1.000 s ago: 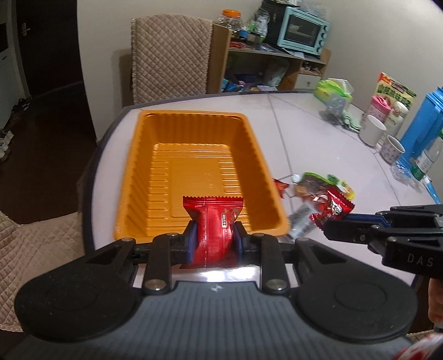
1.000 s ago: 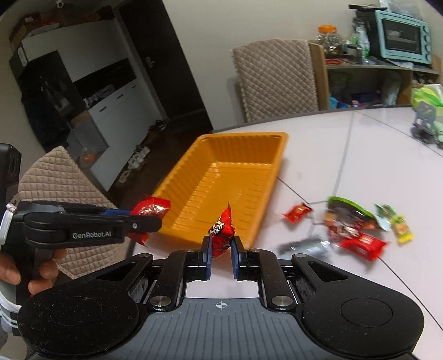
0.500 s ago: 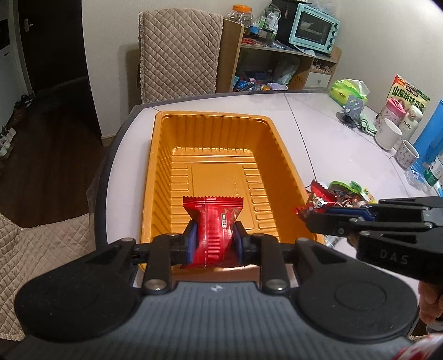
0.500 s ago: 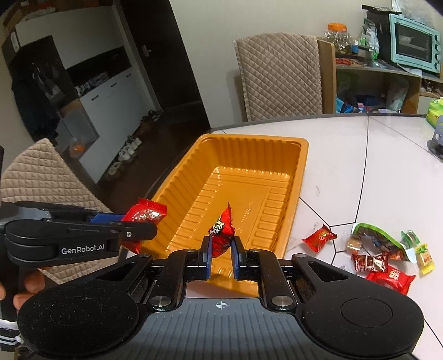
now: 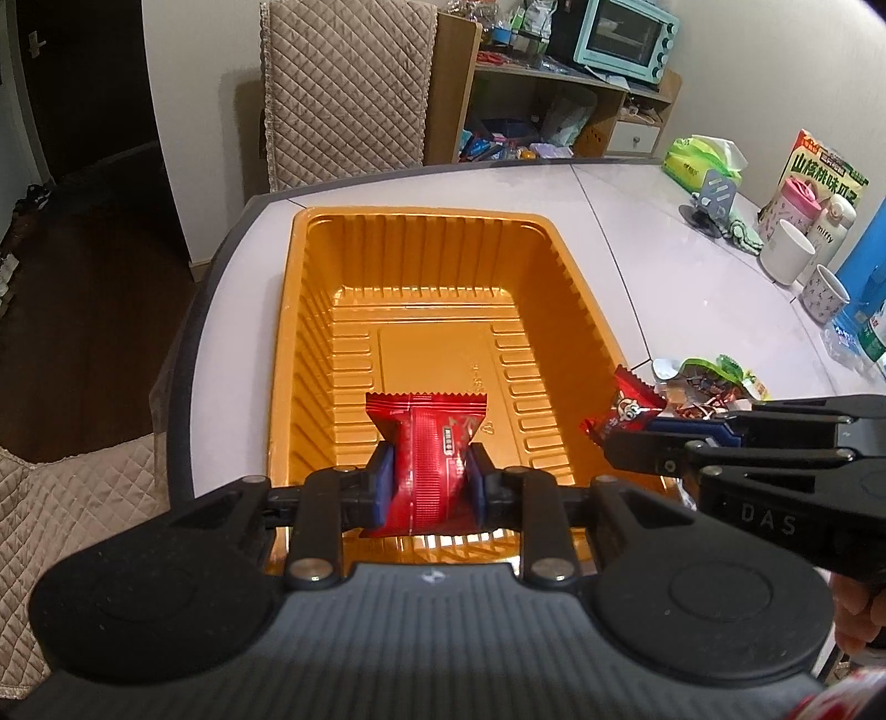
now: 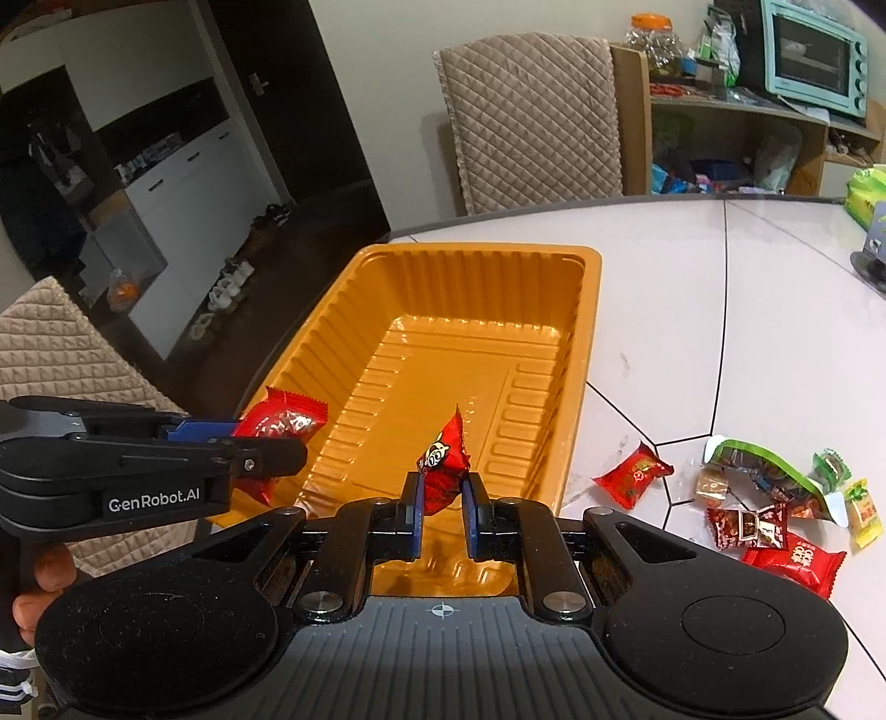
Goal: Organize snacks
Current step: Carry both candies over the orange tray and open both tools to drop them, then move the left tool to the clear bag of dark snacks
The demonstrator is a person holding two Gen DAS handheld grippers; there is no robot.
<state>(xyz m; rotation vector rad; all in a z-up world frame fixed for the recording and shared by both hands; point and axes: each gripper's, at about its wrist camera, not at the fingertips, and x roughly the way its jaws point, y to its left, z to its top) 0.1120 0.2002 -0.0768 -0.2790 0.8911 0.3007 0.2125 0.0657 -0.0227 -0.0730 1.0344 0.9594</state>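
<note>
An empty orange tray (image 5: 310, 310) (image 6: 581, 310) lies on the white table. My left gripper (image 5: 429, 476) is shut on a red snack packet (image 5: 429, 443) and holds it over the tray's near end; it also shows in the right wrist view (image 6: 277, 429). My right gripper (image 6: 441, 495) is shut on a small red candy packet (image 6: 443, 459) above the tray's near end; that packet shows in the left wrist view (image 5: 623, 412) at the tray's right rim. Several loose snacks (image 6: 775, 515) lie on the table right of the tray.
Quilted chairs (image 5: 343, 88) stand behind and left of the table. Mugs (image 5: 786, 252), a pink bottle, a blue jug and a snack box (image 5: 825, 171) stand at the far right. A shelf with a teal oven (image 5: 626, 33) is behind.
Both grippers have moved forward with their packets and now hang over the tray's near end, closer together. Both stay shut.
</note>
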